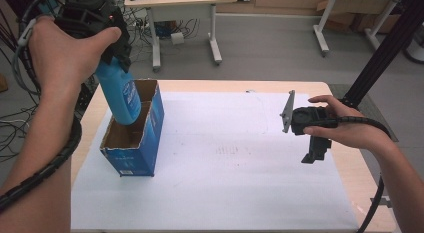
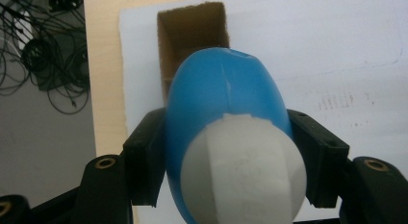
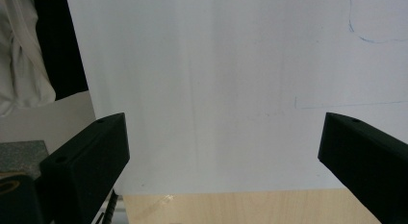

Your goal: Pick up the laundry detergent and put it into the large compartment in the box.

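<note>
A blue bottle (image 1: 120, 95) with a white cap (image 2: 243, 168) hangs upright, its lower end inside the open top of a blue cardboard box (image 1: 134, 143). My left gripper (image 1: 112, 50) is shut on the bottle's upper part, and in the left gripper view (image 2: 226, 156) both black jaws press against the bottle's sides with the box opening (image 2: 192, 39) beyond it. My right gripper (image 1: 314, 152) is held low over the white sheet at the table's right side, jaws wide apart (image 3: 223, 152) with nothing between them.
A white sheet (image 1: 225, 163) covers most of the wooden table (image 1: 345, 168). A black frame post (image 1: 385, 48) rises at the right. Behind the table stand other desks (image 1: 185, 3), cables on the floor (image 1: 10, 123) and grey flooring.
</note>
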Tool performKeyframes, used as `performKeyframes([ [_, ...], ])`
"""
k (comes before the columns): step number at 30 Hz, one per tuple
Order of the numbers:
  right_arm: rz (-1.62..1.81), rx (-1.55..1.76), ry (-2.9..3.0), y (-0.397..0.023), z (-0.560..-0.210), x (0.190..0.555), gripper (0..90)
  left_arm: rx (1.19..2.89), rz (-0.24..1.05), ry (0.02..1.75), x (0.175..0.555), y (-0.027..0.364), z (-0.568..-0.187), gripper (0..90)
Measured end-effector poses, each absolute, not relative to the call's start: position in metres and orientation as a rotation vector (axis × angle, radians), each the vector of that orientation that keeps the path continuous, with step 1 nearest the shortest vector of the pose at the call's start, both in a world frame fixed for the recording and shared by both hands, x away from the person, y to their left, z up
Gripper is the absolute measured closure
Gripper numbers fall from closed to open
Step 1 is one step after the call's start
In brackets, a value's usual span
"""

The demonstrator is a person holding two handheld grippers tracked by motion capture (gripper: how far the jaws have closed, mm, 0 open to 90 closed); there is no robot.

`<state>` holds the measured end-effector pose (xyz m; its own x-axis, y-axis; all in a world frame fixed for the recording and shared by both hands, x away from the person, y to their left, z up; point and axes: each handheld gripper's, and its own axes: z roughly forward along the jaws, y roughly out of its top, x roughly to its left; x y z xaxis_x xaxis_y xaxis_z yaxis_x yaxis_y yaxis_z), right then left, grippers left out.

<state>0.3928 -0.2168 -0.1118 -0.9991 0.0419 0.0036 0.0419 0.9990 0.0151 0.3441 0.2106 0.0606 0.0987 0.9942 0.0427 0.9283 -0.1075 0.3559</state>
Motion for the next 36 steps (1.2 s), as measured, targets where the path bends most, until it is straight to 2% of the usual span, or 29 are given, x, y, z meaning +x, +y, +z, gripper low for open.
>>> performKeyframes([
  [36,-0.016,-0.069,-3.150,-0.216,-0.114,0.387,3.7,2.097,0.310,2.044,0.365,0.244,-0.043,37.5],
])
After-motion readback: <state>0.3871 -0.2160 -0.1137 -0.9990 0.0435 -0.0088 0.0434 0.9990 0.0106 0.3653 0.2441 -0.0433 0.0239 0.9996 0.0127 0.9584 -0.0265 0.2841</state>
